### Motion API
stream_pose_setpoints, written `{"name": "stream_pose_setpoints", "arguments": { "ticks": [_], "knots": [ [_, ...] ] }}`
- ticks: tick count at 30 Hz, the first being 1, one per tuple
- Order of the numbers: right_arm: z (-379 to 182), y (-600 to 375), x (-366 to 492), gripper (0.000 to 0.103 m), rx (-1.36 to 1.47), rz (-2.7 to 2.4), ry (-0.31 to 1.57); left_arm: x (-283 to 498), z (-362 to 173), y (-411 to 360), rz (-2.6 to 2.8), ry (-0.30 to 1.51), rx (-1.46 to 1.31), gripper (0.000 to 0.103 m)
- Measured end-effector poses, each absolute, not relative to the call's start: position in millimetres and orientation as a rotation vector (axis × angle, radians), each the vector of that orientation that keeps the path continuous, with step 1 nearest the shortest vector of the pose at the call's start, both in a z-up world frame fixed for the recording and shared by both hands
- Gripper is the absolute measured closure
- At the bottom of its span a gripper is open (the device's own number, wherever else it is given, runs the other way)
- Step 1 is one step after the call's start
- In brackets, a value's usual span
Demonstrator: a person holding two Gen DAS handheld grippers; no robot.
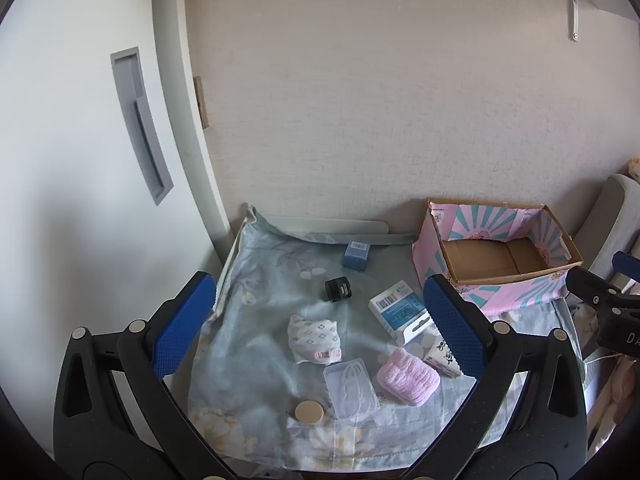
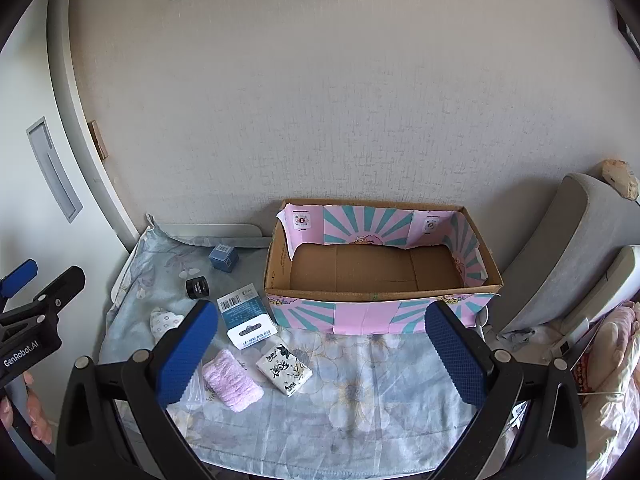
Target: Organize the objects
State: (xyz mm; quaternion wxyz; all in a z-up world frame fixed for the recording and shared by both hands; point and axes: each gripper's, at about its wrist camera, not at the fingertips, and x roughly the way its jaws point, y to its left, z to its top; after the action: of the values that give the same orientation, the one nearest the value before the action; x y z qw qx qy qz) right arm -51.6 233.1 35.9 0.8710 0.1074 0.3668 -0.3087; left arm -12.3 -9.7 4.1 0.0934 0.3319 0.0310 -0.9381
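A pink and teal cardboard box (image 2: 376, 314) stands open and empty at the back right of a floral cloth (image 2: 360, 392); it also shows in the left wrist view (image 1: 520, 290). On the cloth lie a blue box (image 1: 357, 255), a black jar (image 1: 337, 289), a white and blue carton (image 1: 400, 310), a folded white sock (image 1: 314, 338), a clear plastic case (image 1: 352, 388), a pink cloth roll (image 1: 408, 376), a tissue pack (image 2: 285, 368) and a tan disc (image 1: 309, 412). My left gripper (image 1: 320, 328) is open above the items. My right gripper (image 2: 320, 354) is open above the cloth before the box.
A white sliding door with a grey recessed handle (image 1: 140, 124) stands on the left. A wall runs behind the table. A grey cushioned seat (image 2: 560, 248) and pink bedding (image 2: 612, 360) are on the right.
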Motion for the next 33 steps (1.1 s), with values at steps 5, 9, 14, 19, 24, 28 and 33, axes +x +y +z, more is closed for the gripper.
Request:
{"name": "stream_pose_setpoints", "arguments": {
  "ticks": [5,9,14,19,24,28,33],
  "knots": [
    [36.5,232.4,-50.9,0.000,0.221,-0.631,0.767,-13.9,5.6,-11.2,-2.791,0.089,0.976,0.000],
    [37.0,234.3,-49.6,0.000,0.212,-0.620,0.765,-16.4,6.2,-11.3,-2.796,0.089,0.978,0.000],
    [35.6,233.9,-49.4,0.000,0.208,-0.607,0.762,-17.4,7.1,-9.6,-2.794,0.082,0.974,0.000],
    [36.5,233.1,-50.2,0.000,0.209,-0.597,0.758,-18.5,9.2,-9.4,-2.793,0.086,0.969,0.000],
    [37.1,234.0,-49.5,0.000,0.202,-0.585,0.758,-17.8,11.5,-9.3,-2.805,0.095,0.959,0.000],
    [37.4,234.4,-49.4,0.000,0.201,-0.568,0.754,-18.8,12.2,-9.6,-2.805,0.090,0.957,0.000],
    [37.1,235.3,-49.9,0.000,0.199,-0.551,0.752,-18.9,13.6,-9.0,-2.810,0.092,0.952,0.000]
  ]
}}
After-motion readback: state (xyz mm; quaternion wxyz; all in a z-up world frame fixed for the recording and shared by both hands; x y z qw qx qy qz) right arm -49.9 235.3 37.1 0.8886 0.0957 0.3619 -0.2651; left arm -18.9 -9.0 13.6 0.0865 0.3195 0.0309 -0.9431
